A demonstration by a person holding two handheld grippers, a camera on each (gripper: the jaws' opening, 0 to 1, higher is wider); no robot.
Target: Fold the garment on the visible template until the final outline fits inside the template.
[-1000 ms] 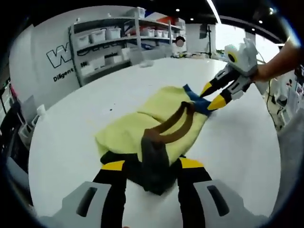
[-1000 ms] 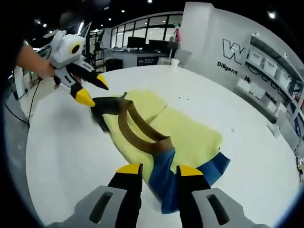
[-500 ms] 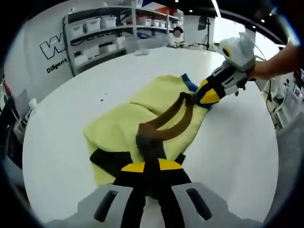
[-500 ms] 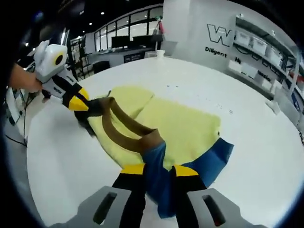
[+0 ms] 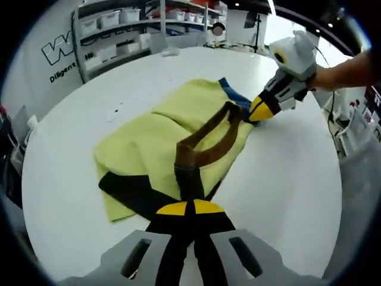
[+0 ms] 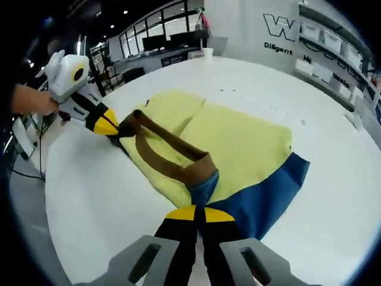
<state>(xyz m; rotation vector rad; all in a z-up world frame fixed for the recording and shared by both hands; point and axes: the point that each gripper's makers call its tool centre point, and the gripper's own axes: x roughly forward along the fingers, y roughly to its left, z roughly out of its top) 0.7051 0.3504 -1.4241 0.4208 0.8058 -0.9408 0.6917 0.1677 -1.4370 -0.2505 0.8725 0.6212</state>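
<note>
Two hand-held grippers are pinching this yellow garment (image 5: pixel 161 131) on the white bench (image 5: pixel 292 179). Left hand-held gripper (image 5: pixel 189 207) has its jaws clamped on the dark strap end, while the right hand-held gripper (image 6: pixel 199 213) is closed tight on the blue hem corner, brown straps (image 6: pixel 164 152) stretched between them.

White wall (image 5: pixel 36 77), storage shelves (image 5: pixel 119 27), dark windows (image 6: pixel 155 42)

Bright even light from ceiling spots (image 6: pixel 125 11), soft glare on the white table (image 5: pixel 286 179), faint shadows, strong fisheye bending at edges, slight blur throughout
</note>
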